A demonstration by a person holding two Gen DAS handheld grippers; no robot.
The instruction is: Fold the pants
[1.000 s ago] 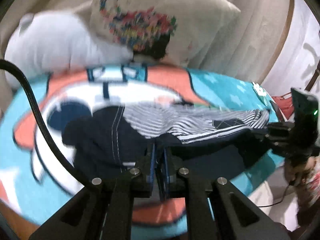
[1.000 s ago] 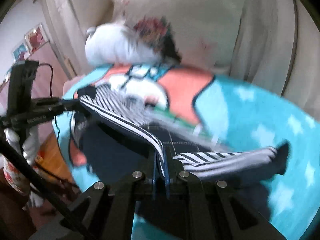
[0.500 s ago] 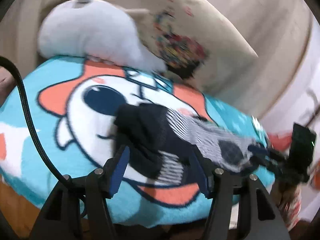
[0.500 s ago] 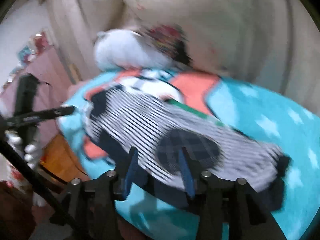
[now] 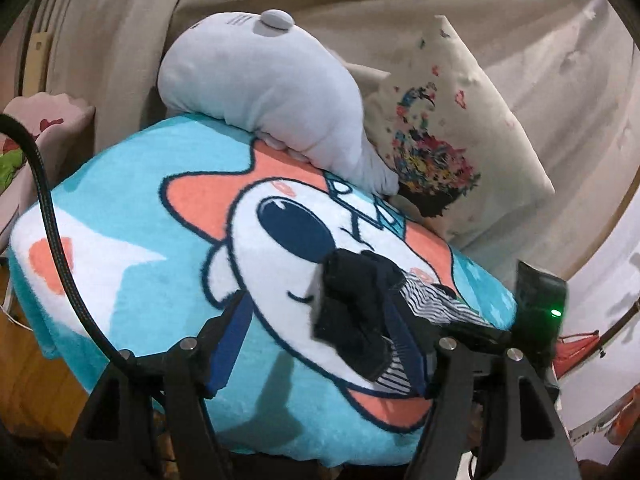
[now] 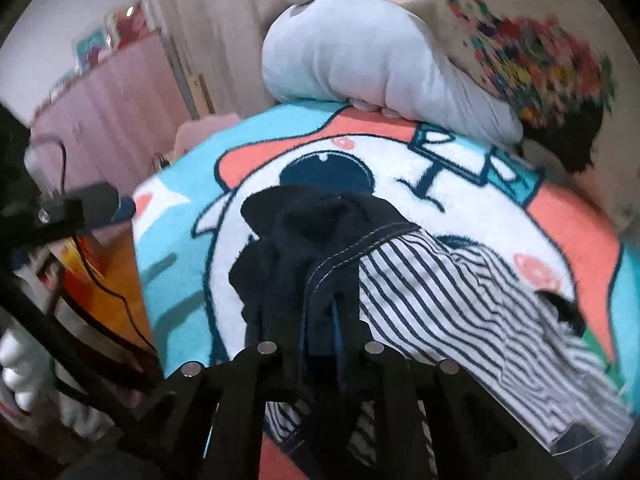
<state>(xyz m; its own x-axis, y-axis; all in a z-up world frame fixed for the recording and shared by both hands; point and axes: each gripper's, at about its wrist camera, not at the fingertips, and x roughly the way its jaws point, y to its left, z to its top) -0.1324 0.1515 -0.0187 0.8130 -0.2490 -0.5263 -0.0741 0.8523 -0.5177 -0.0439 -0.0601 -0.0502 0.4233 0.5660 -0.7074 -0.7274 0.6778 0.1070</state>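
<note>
The pants (image 6: 440,292) are navy with a black-and-white striped lining and lie bunched on the cartoon blanket (image 5: 132,240). In the left wrist view the pants (image 5: 352,320) lie just ahead of my left gripper (image 5: 320,344), which is open and empty; its right finger is beside the cloth. My right gripper (image 6: 320,340) is shut on a navy seam of the pants. The right gripper's body also shows at the right edge of the left wrist view (image 5: 536,312). The left gripper shows at the left of the right wrist view (image 6: 80,208).
A grey plush toy (image 5: 264,92) and a cream printed pillow (image 5: 452,132) lie at the back of the blanket. Cream curtains hang behind. The blanket's left edge drops to a wooden floor (image 6: 108,272). A pink cabinet (image 6: 104,104) stands far left.
Both grippers let go of the pants and opened. The left has since pulled back to the left and stays open. The right has shut again on the navy seam.
</note>
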